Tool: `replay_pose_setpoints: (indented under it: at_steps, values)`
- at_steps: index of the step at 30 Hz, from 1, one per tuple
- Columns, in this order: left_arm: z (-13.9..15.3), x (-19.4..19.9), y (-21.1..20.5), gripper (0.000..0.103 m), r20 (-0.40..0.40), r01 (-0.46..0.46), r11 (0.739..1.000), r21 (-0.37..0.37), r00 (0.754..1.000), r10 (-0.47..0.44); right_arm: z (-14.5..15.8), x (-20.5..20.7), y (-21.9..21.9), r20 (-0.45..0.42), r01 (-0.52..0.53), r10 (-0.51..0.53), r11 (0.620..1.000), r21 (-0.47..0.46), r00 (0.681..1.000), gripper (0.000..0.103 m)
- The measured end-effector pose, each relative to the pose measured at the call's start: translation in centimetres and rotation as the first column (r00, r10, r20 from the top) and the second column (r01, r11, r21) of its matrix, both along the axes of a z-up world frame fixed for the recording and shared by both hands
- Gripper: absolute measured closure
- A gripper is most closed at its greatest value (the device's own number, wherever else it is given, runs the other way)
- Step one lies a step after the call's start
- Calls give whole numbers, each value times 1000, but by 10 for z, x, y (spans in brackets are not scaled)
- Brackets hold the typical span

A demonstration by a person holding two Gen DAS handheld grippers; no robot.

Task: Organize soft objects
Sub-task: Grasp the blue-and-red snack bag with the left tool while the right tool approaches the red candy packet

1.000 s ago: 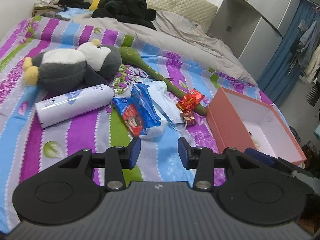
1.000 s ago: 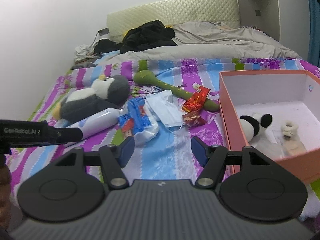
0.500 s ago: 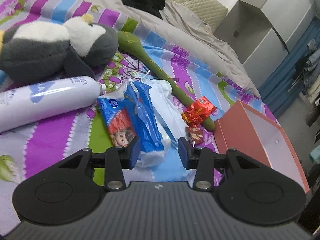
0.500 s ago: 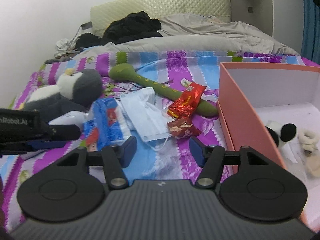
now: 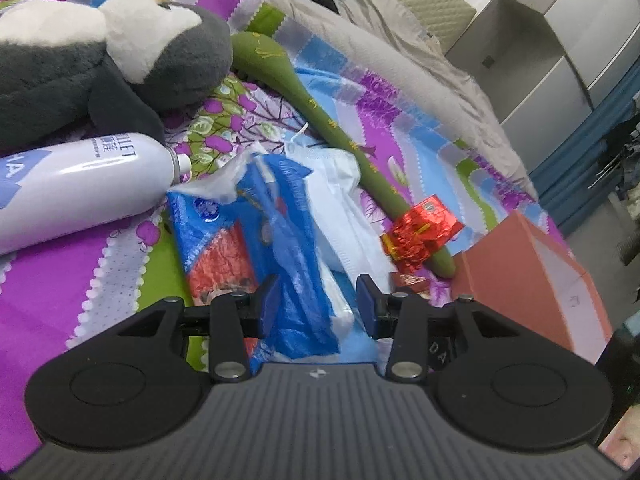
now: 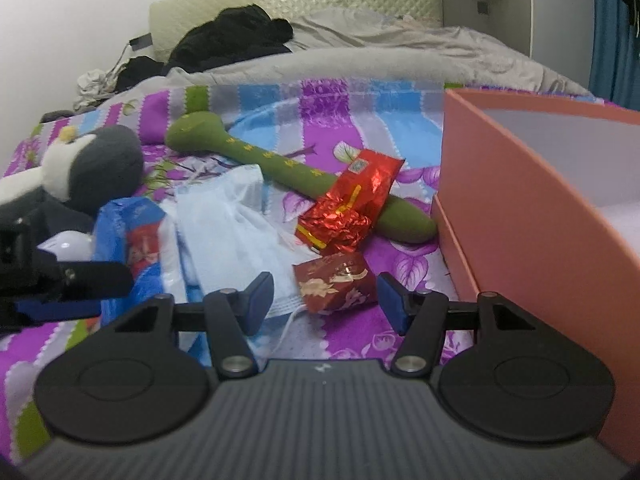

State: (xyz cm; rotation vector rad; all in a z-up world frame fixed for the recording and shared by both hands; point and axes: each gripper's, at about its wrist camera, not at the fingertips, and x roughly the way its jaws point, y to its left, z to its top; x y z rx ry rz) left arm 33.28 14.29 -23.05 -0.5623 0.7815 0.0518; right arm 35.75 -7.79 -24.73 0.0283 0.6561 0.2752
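Note:
My left gripper (image 5: 316,300) is open, its jaws on either side of a blue tissue pack (image 5: 280,240) lying on the striped bedspread. My right gripper (image 6: 325,294) is open around a small red foil packet (image 6: 334,280). A grey and white plush penguin (image 5: 80,52) lies at the left, also in the right wrist view (image 6: 88,164). A long green plush stick (image 5: 320,120) runs across the bed (image 6: 280,164). A white face mask (image 6: 232,216) lies between the pack and the packets. A larger red foil packet (image 6: 352,200) rests on the green stick.
A salmon box (image 6: 540,208) stands open at the right, its side also in the left wrist view (image 5: 528,276). A white spray bottle (image 5: 76,184) lies at the left. Black clothes (image 6: 232,40) and a grey duvet (image 6: 380,48) lie by the headboard.
Both grippers have moved forward and down toward the bed. The left jaws now straddle the blue tissue pack; the right jaws now straddle the small red packet.

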Motion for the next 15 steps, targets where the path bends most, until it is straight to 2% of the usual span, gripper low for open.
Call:
replay_pose_setpoints:
  at_steps: [5,7,9,14,15]
  values:
    - [-11,10,-5,56,-11,13,1000,25,1000,-13,-16,13,3,-50,-2,2,1000,3,999,43]
    - [-14,11,-6,59,-20,13,999,42,1000,-12,-19,15,3,-57,-4,5,1000,8,998,50]
    - [-15,11,-7,74,-24,11,998,62,1000,-10,-18,14,3,-51,-12,12,1000,8,999,63]
    - [-11,5,-7,93,-20,0,997,82,1000,1,-16,12,1,-48,-10,10,1000,-7,999,75]
    - [-9,3,-6,93,-16,0,997,82,1000,2,-15,12,1,-46,-11,11,1000,-10,999,76]
